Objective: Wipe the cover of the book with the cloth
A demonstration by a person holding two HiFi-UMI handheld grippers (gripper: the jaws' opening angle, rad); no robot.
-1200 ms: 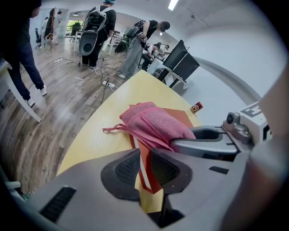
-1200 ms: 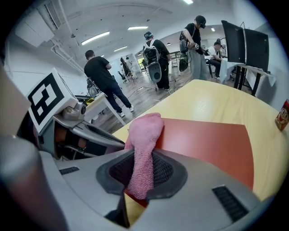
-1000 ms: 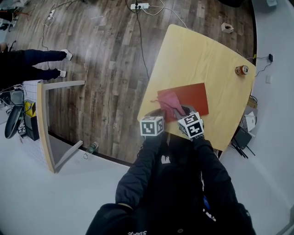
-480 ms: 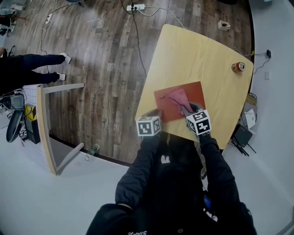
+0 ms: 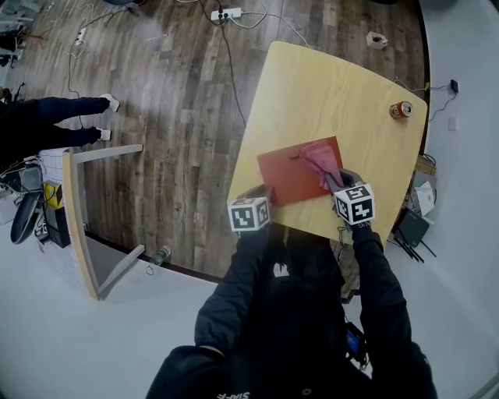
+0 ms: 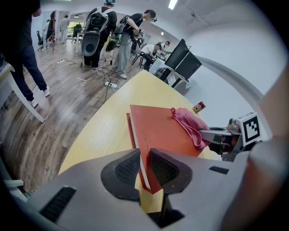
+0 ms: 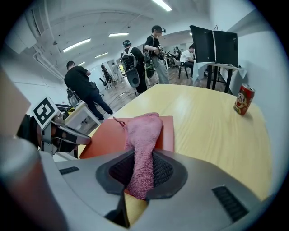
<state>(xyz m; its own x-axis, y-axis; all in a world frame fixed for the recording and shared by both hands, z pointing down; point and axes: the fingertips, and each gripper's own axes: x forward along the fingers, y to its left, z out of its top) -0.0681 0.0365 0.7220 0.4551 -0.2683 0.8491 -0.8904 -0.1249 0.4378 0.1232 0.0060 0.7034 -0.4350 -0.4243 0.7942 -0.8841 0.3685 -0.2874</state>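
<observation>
lying flat on the pale wooden table [image 5: 335,86], the red book [image 5: 290,176] is carrying the pink cloth [image 7: 143,135] on its cover, toward the book's right end. we are clamping that cloth with the right gripper [image 7: 143,173]. its jaws are closing on a bunched fold of the fabric at the book's near edge, and the rest of the cloth is spreading forward over the cover toward the book's far right corner.

at the book's near left corner we are pinching the book itself with the left gripper [image 6: 145,169]. one jaw is pressing on each side of the cover and pages there.

well beyond the book's far right corner, a red drink can [image 5: 401,110] is standing upright near the table's rim. off to the book's left, past the table's edge, dark plank floor [image 5: 171,93] is showing. a white power strip [image 5: 236,12] is lying on it, and a person's legs [image 5: 54,109] are reaching in from the side. far beyond the book, several people [image 7: 156,54] are standing in the room, and two dark monitors [image 7: 214,45] are sitting on a desk.
</observation>
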